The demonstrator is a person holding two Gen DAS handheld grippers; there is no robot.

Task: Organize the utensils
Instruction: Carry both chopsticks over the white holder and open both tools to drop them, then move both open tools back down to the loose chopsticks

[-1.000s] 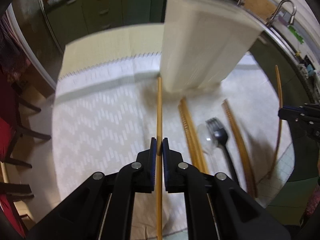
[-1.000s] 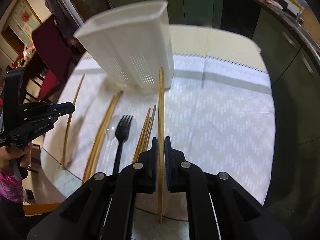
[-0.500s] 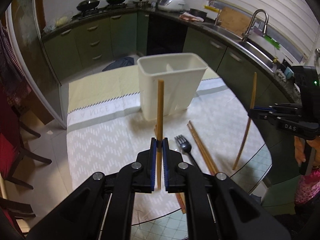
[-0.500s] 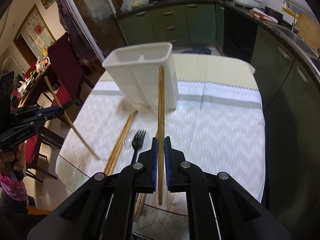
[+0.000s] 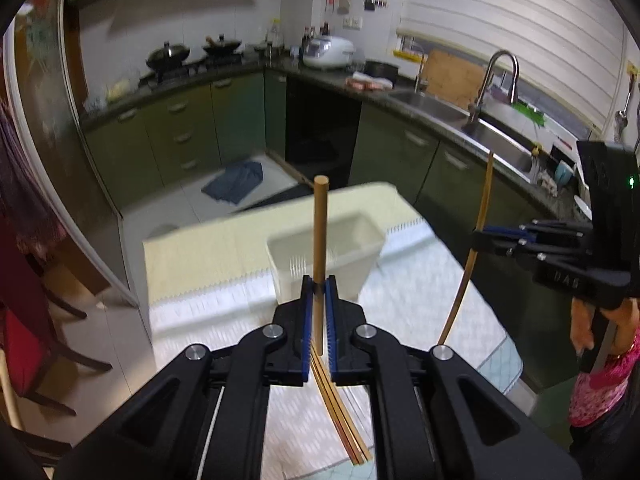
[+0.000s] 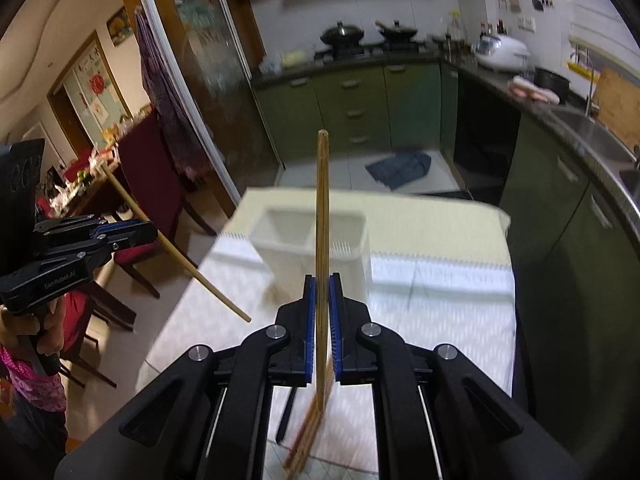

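Left claw [image 5: 319, 304] is clamped on one chopstick [image 5: 320, 224]; right claw [image 6: 322, 312] is clamped on a second chopstick [image 6: 322, 216]. Both sticks are held in the air, short of the white holder [image 5: 360, 240], which stands on the bench [image 5: 420, 304].

Risk, judged: each grip is thin and near the stick's lower part, so a stick could pivot, miss the holder's rim or tip it.

Count: two chopsticks held; a loose bundle [image 6: 308, 436] on the bench, number unclear; one dark utensil handle [image 6: 286, 416]; one holder with two compartments.
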